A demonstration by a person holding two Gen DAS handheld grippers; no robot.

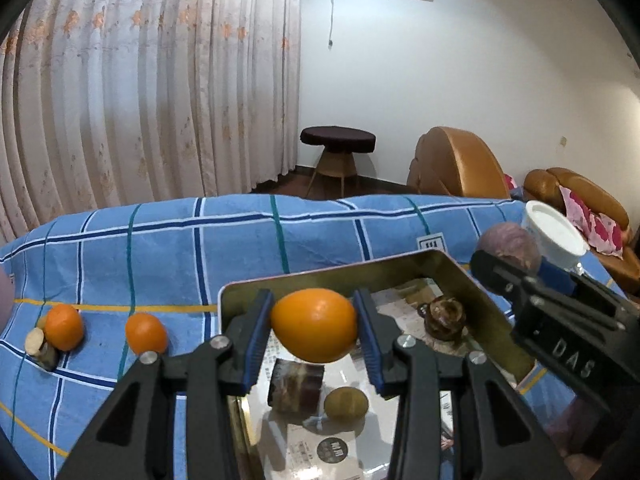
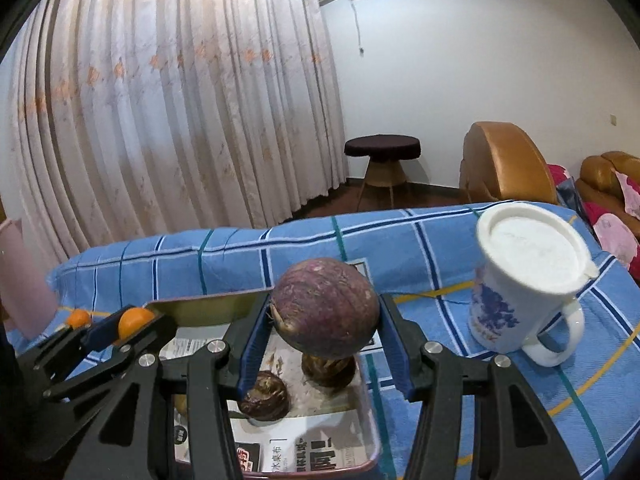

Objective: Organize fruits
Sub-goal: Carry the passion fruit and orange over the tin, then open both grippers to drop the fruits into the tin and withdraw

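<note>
Operator: Reporting the left tool (image 1: 316, 326). Its blue pads are clamping an orange (image 1: 314, 325) from both sides. The fruit is hanging clear above the metal tray (image 1: 460, 270), not touching it.

Checker: And the right tool (image 2: 326, 316)?

Operator: It is gripping a round purple fruit (image 2: 325, 308) between its pads, also lifted above the tray, over the far end. Both tools are therefore closed on a load; neither is standing apart.

Checker: What is lying in the tray?

Operator: On the printed paper lining, a brown block (image 1: 296, 386), a small olive-yellow fruit (image 1: 346, 402) and a dark brown round item (image 1: 444, 318) near the far corner. The right view is showing two dark brown round items under the purple fruit.

Checker: Outside the tray?

Operator: Two oranges (image 1: 64, 327) (image 1: 146, 333) are sitting on the blue checked cloth (image 1: 160, 248) covering the desk, left of the tray. Pale cut pieces (image 1: 35, 340) are touching the farther one. A white mug (image 2: 524, 280) is standing to the right.

Checker: Step in hand?

Operator: Judging by the poses, both tools are carrying fruit over the tray, either placing or removing; which one cannot be told.

Checker: Next move?

Operator: If placing, each tool is needing a bare patch of lining, a low descent before the pads part, and separation from the other tool, since both are crowding the same tray.
</note>
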